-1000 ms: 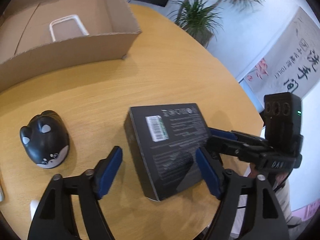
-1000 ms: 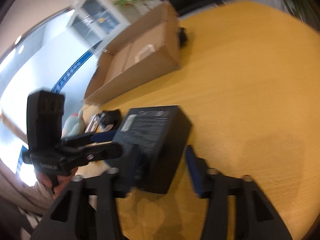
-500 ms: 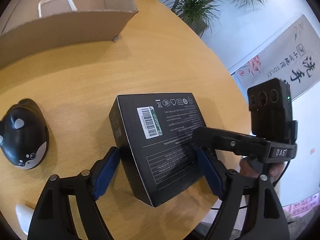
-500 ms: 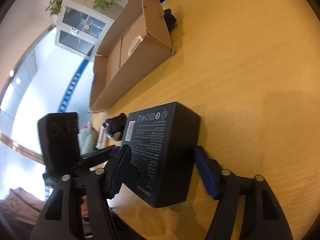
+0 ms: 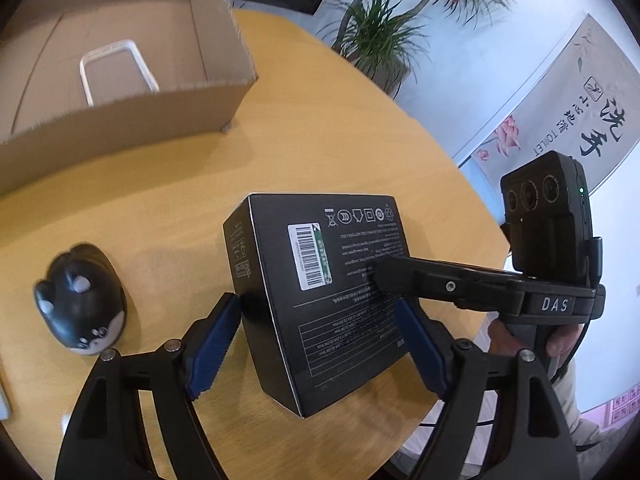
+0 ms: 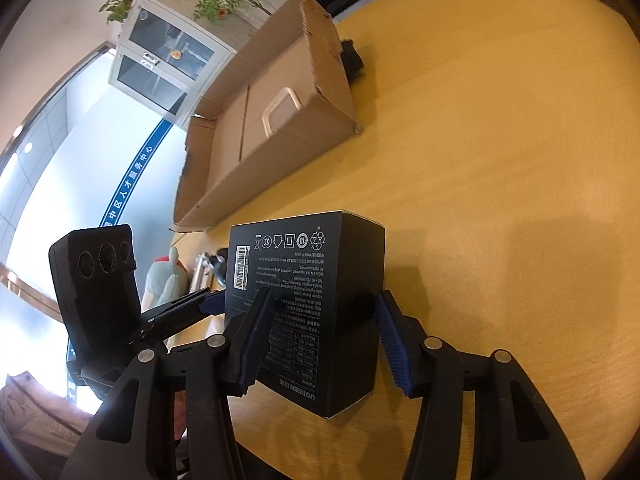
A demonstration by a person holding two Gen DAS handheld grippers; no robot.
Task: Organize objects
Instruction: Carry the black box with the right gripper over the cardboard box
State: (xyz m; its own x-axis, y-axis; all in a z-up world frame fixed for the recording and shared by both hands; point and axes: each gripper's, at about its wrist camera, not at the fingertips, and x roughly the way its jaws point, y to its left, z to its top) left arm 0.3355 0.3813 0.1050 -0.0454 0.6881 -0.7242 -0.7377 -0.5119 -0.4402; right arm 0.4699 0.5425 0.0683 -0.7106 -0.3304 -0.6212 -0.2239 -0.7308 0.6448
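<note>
A black product box (image 5: 320, 296) with a barcode label is tilted up off the round wooden table (image 5: 320, 148). My left gripper (image 5: 320, 348) is shut on its two side edges. My right gripper (image 6: 324, 340) is shut on the same black box (image 6: 304, 304), one pad on the printed face and one on the opposite face. An open cardboard box (image 5: 120, 92) stands at the far left with a clear phone case (image 5: 116, 68) lying inside; the cardboard box also shows in the right wrist view (image 6: 264, 128).
A black cat-shaped mouse (image 5: 80, 304) lies on the table left of my left gripper. A small black object (image 6: 352, 60) sits behind the cardboard box. A plush toy (image 6: 168, 276) and a metal item lie at the table's left edge. The table edge runs close on the right.
Both grippers closed on the black box and lifted it off the table, tilting it. The cardboard box now looks nearer and larger in both views.
</note>
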